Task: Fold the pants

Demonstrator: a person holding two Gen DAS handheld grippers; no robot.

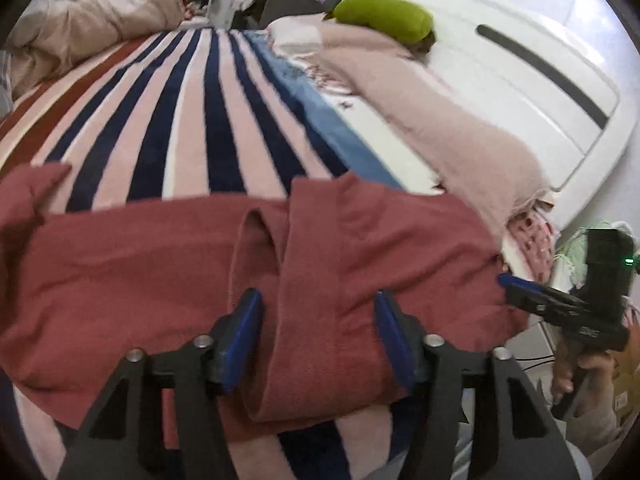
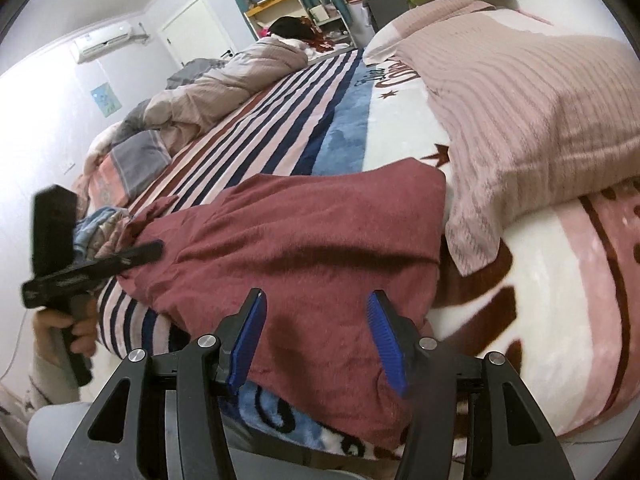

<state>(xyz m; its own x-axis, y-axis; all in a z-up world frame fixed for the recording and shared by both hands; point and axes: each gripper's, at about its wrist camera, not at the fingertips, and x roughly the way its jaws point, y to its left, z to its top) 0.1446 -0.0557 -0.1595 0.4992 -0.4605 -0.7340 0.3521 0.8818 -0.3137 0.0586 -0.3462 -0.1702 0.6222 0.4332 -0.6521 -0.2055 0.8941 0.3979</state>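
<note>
With both the left gripper [image 1: 318,340] and right gripper [image 2: 316,336] spread wide over the dusty-red fleece pants [image 1: 200,264], a shallow pinch could catch only the top layer and undo the fold.

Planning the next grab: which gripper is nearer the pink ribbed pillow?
Right. The right gripper hovers open over the pants end just beside the pink ribbed pillow. The left gripper, also open, is over the pants' middle, farther away.
</note>
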